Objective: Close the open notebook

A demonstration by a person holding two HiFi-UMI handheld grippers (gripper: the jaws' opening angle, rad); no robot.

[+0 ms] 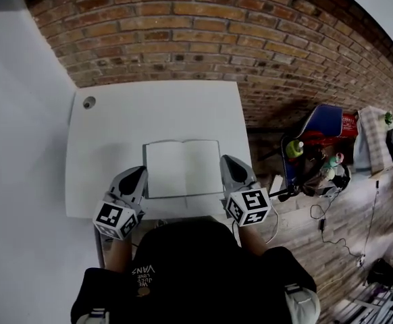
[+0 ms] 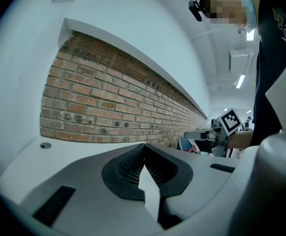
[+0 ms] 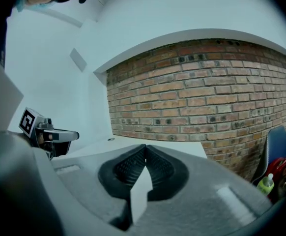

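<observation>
A white desk stands against a brick wall. The left tool and the right tool, each with jaws clenched together on nothing, are held low over the desk's near edge, one just beside each outer edge of the notebook; whether either touches it cannot be told. The notebook lies flat and open between them on the near half of the desk, blank pages up. The task appears barely begun: neither cover is lifted. One side has yet to be raised and folded over onto the other.
</observation>
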